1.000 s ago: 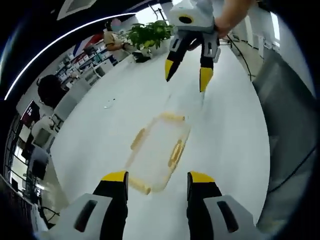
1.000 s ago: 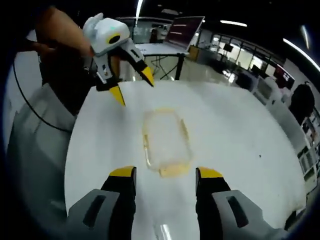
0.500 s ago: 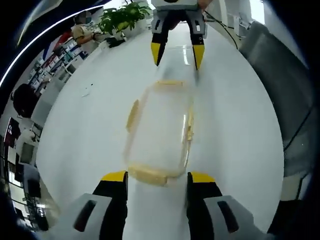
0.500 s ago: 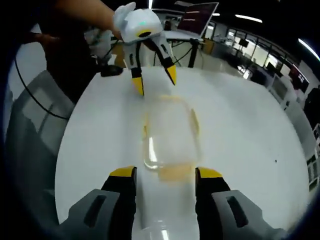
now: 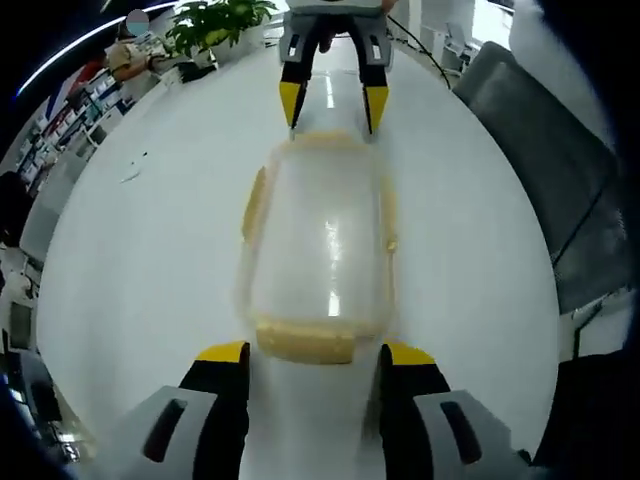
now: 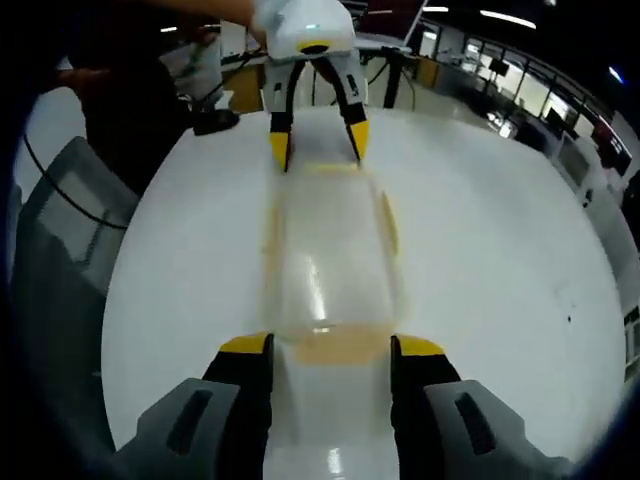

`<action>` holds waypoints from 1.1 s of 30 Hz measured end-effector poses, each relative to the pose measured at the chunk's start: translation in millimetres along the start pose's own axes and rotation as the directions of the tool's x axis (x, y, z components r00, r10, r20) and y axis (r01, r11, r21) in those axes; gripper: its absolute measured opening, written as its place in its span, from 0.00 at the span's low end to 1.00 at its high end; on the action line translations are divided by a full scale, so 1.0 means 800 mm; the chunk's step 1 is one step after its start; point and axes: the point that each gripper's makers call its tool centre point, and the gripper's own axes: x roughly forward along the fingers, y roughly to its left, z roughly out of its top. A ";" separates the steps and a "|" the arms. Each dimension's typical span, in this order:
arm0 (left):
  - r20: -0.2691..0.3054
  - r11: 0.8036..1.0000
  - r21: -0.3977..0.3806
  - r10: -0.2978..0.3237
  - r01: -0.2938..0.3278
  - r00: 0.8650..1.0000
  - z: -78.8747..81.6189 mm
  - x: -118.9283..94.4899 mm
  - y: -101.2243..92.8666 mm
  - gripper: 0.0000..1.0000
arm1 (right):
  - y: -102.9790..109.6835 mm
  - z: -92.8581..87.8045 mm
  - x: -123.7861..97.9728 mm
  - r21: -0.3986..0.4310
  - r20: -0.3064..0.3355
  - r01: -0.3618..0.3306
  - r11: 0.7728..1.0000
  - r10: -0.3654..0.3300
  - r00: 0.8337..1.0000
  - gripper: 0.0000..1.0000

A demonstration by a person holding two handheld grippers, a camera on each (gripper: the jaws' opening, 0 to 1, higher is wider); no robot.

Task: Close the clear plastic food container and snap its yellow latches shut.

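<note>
A clear plastic food container (image 5: 318, 248) (image 6: 325, 258) with yellow latches lies on a white table, its lid on. My left gripper (image 5: 312, 352) stands open at one short end, its jaws on either side of the yellow end latch (image 5: 305, 341). In the right gripper view the left gripper (image 6: 313, 147) shows at the far end. My right gripper (image 6: 326, 347) stands open at the opposite short end, straddling the end latch (image 6: 335, 347) there. The left gripper view has the right gripper (image 5: 332, 102) at the far end. Side latches (image 5: 254, 200) (image 6: 388, 218) run along the long edges.
The white table (image 5: 150, 260) (image 6: 500, 260) spreads wide on both sides. A grey chair (image 5: 560, 170) (image 6: 60, 240) stands at its edge. A potted plant (image 5: 215, 18) and a small object (image 5: 132, 172) sit at the far side, desks and a person beyond.
Both grippers have closed in on the container's two short ends. The container looks larger and nearer in both views, and each gripper's jaws now flank an end latch.
</note>
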 end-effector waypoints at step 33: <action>0.001 0.995 0.031 -0.097 0.097 0.995 0.001 0.004 -0.003 0.33 | -0.003 -0.008 0.019 -0.051 -0.060 -0.045 0.998 0.042 0.997 0.35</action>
